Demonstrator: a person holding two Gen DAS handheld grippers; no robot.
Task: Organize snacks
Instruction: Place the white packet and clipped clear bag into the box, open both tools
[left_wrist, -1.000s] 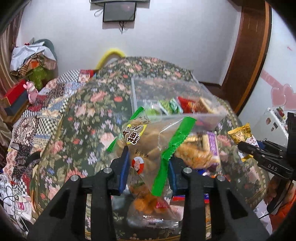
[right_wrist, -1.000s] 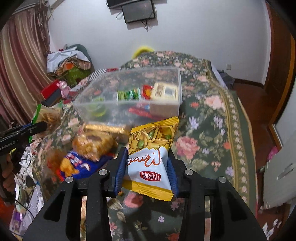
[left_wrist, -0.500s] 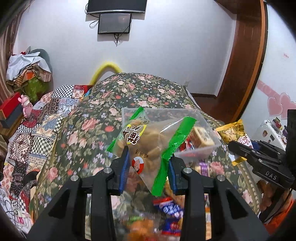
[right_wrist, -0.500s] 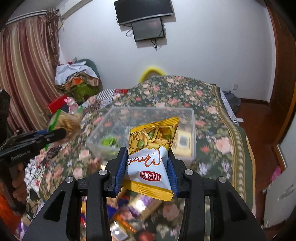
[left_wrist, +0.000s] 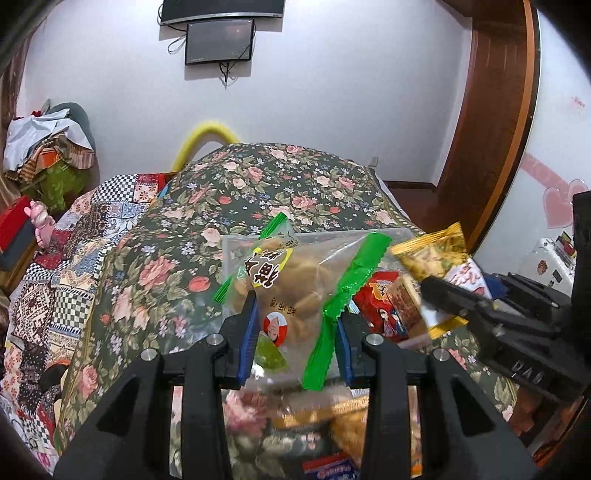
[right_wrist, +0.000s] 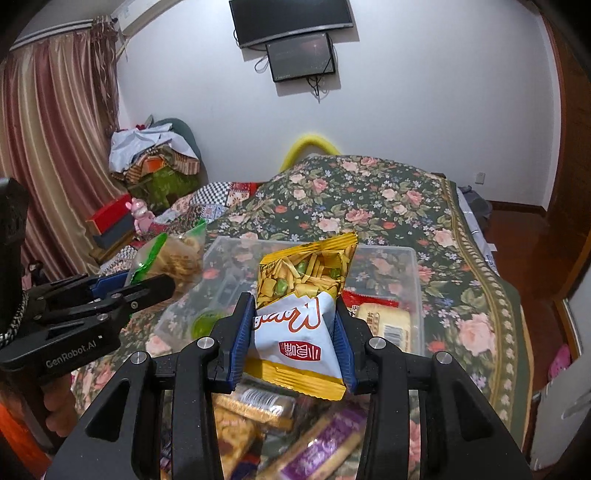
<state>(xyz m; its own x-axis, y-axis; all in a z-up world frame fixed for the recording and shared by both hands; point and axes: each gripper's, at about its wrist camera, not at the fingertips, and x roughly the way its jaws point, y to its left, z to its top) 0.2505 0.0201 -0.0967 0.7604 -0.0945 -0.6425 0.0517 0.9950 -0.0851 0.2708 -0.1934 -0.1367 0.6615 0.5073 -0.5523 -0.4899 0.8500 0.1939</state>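
Both grippers are clamped on snacks: the left gripper (left_wrist: 294, 334) pinches a clear green-edged bag (left_wrist: 295, 284), the right gripper (right_wrist: 294, 334) a yellow-and-white packet (right_wrist: 301, 314). Within 1 second both have been carried from the loose pile up over the clear plastic bin (right_wrist: 415, 280), so release into it looks next.

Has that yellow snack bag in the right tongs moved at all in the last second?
Yes. The yellow snack bag, gripped by the right tongs, has moved forward and up: it was short of the clear plastic box and now hangs over it.
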